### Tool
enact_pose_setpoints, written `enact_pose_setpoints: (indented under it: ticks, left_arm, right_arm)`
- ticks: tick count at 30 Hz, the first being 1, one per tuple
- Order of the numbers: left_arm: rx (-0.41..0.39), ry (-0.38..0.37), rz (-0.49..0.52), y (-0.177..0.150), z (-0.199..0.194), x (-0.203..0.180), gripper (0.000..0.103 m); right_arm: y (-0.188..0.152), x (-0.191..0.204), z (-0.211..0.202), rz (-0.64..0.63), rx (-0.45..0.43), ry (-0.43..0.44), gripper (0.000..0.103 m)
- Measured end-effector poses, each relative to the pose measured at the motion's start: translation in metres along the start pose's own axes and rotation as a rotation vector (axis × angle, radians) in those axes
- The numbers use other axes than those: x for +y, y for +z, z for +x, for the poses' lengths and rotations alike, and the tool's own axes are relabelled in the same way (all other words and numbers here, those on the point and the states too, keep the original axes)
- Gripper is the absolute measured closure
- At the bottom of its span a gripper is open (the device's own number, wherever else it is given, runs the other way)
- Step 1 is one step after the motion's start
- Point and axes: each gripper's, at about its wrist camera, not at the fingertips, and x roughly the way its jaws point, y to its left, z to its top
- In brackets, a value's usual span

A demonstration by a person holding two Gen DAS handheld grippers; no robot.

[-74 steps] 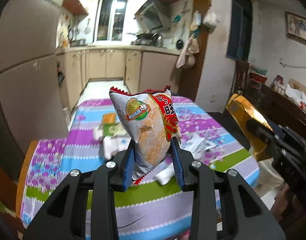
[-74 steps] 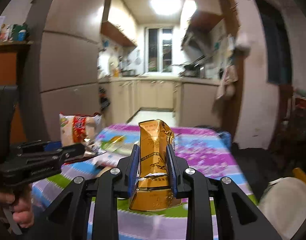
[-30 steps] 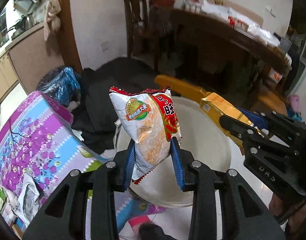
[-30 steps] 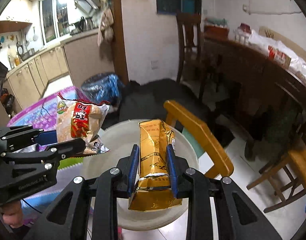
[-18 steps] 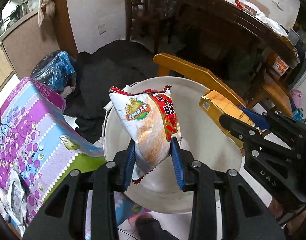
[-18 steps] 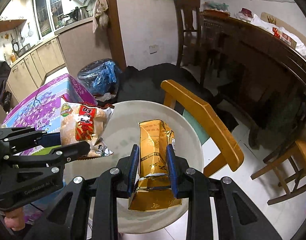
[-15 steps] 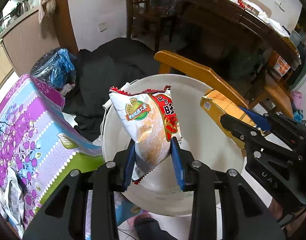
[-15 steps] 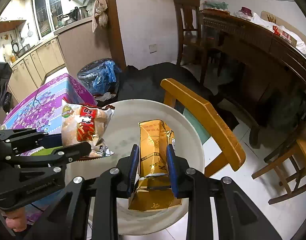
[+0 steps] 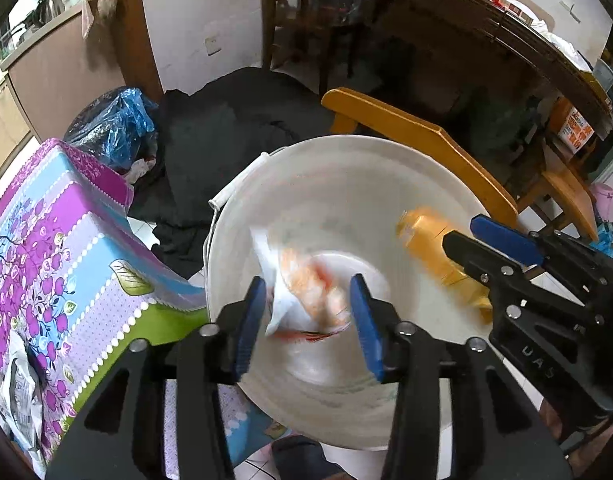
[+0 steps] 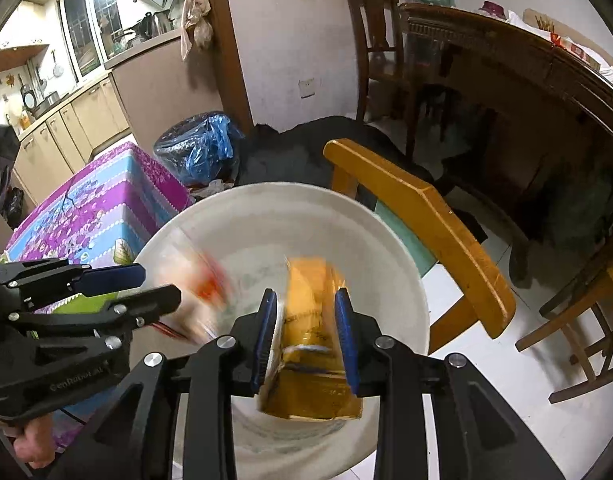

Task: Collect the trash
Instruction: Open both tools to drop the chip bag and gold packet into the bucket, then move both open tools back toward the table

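A white bucket (image 9: 306,160) stands on the floor below both grippers; it also shows in the right wrist view (image 10: 266,208). My left gripper (image 9: 306,320) is open above it, and the snack bag (image 9: 306,288) is a blur falling between its jaws into the bucket. My right gripper (image 10: 306,332) is open too, and the gold carton (image 10: 312,340) is blurred, dropping between its jaws. From the left wrist view the carton (image 9: 438,256) falls beside the right gripper (image 9: 486,240). From the right wrist view the bag (image 10: 198,280) falls by the left gripper (image 10: 146,284).
A table with a purple, blue and green flowered cloth (image 9: 58,264) stands left of the bucket, with paper scraps (image 9: 18,376) on it. A yellow wooden chair (image 10: 426,232) is right of the bucket. A blue bag (image 10: 198,148) and a dark heap (image 9: 234,120) lie behind.
Both grippers have opened over the bucket. The snack bag and the gold carton have been let go and are falling in, blurred. Before that both swung from the table to the bucket.
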Motion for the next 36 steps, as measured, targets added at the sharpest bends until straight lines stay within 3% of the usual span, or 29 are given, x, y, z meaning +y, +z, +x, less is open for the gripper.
enact_pose_setpoints:
  ticks: [11, 15, 17, 19, 22, 24, 28, 31, 36]
  left_arm:
    - [-0.02, 0.004, -0.002, -0.002, -0.009, 0.0, 0.059]
    - [-0.043, 0.006, -0.005, -0.007, -0.021, 0.004, 0.059]
    - [-0.07, 0.006, -0.003, -0.015, -0.033, 0.009, 0.059]
    - [-0.11, 0.01, 0.017, -0.028, -0.051, 0.015, 0.059]
    - [-0.187, 0.029, 0.052, -0.053, -0.087, 0.03, 0.052]
    - [-0.241, 0.035, 0.064, -0.071, -0.111, 0.043, 0.046]
    - [-0.327, 0.088, 0.075, -0.124, -0.162, 0.09, 0.034]
    - [-0.342, 0.159, -0.016, -0.16, -0.187, 0.138, 0.033]
    - [-0.343, 0.39, -0.345, -0.246, -0.215, 0.253, 0.032]
  right_arm:
    - [0.005, 0.001, -0.022, -0.001, -0.048, 0.004, 0.07]
    - [0.004, 0.009, -0.046, -0.014, -0.11, 0.003, 0.068]
    - [0.001, 0.014, -0.067, -0.018, -0.18, 0.017, 0.062]
    - [-0.003, 0.024, -0.093, -0.028, -0.266, 0.037, 0.043]
    - [-0.014, 0.05, -0.136, -0.071, -0.421, 0.08, 0.025]
    - [-0.023, 0.073, -0.163, -0.102, -0.509, 0.146, 0.017]
    - [-0.041, 0.111, -0.194, -0.162, -0.589, 0.268, 0.008]
    - [-0.052, 0.139, -0.2, -0.174, -0.586, 0.359, 0.005]
    - [-0.071, 0.191, -0.184, -0.205, -0.497, 0.457, 0.005]
